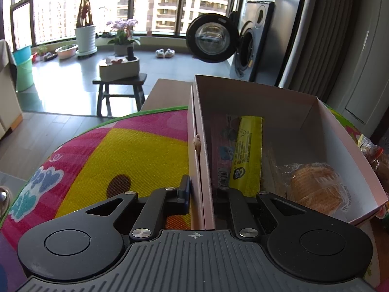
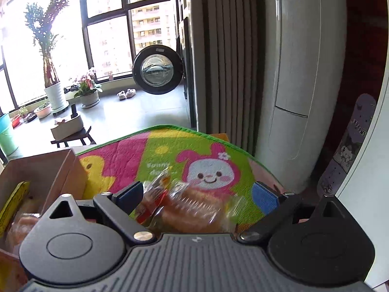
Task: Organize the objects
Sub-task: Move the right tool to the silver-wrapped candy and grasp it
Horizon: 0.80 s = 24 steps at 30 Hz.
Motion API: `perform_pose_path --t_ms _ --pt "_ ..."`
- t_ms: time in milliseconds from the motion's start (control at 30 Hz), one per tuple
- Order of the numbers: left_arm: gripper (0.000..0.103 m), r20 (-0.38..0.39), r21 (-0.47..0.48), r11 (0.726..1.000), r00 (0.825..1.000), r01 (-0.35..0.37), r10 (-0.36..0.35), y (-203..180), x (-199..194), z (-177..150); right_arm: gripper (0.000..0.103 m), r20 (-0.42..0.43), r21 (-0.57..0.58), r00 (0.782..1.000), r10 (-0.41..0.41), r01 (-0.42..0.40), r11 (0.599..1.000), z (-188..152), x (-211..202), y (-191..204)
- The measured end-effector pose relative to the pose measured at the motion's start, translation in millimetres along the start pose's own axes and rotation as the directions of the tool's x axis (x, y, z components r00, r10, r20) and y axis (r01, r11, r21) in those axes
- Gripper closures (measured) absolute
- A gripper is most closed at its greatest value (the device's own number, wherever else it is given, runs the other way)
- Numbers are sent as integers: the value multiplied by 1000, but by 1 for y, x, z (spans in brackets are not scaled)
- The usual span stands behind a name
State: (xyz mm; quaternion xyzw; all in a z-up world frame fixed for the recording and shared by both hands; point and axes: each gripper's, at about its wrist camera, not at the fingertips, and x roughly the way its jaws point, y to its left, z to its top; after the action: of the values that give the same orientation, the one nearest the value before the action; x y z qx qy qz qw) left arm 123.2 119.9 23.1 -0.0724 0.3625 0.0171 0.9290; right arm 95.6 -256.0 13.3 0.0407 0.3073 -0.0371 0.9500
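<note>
An open cardboard box [image 1: 323, 126] stands on a colourful round mat [image 1: 116, 150]. Inside lie a pink packet [image 1: 220, 146], a yellow packet [image 1: 248, 150] and a clear-wrapped waffle cake [image 1: 313, 185]. My left gripper [image 1: 203, 189] is shut on the box's left wall, one finger outside and one inside. In the right wrist view the box [image 2: 36, 168] is at the left. My right gripper [image 2: 198, 194] is open, with blurred wrapped snack packs [image 2: 192, 206] lying on the mat [image 2: 165, 150] between its fingers. Whether the pads touch the packs cannot be told.
More wrapped snacks [image 1: 372, 153] lie right of the box. Beyond the mat's edge are a dark stool [image 1: 120, 85] with a white container, a washing machine with its door [image 1: 211, 39] open, curtains [image 2: 223, 60], a white standing unit [image 2: 299, 73] and a skateboard [image 2: 350, 143].
</note>
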Motion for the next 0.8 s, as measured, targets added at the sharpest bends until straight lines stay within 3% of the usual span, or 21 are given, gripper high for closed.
perform_pose_path --t_ms 100,133,267,500,567,633,733,800 --pt "90 -3 1 1000 1000 -1 1 0 0 0 41 -20 -13 995 -101 101 995 14 25 -12" --pt "90 -4 2 1000 1000 -2 2 -1 0 0 44 -31 -5 992 -124 124 992 17 33 -16" --pt "90 -6 6 1000 1000 -5 5 -2 0 1 44 -109 -1 986 -123 124 992 12 53 -26" --pt "90 -4 8 1000 1000 -3 3 -1 0 0 44 -180 -38 983 37 -44 998 -17 12 -17" --pt "90 -2 5 1000 1000 0 0 -1 1 1 39 -163 -55 985 57 -67 996 -15 -2 -13" --pt "90 0 4 1000 1000 1 -1 -1 1 0 24 -118 -64 991 68 -76 995 -7 -14 -5" --pt "90 0 2 1000 1000 0 0 -1 1 0 17 -41 -149 997 71 -77 986 2 -20 18" --pt "90 -2 5 1000 1000 -2 2 -2 0 0 17 -40 -204 996 80 -86 975 4 -10 38"
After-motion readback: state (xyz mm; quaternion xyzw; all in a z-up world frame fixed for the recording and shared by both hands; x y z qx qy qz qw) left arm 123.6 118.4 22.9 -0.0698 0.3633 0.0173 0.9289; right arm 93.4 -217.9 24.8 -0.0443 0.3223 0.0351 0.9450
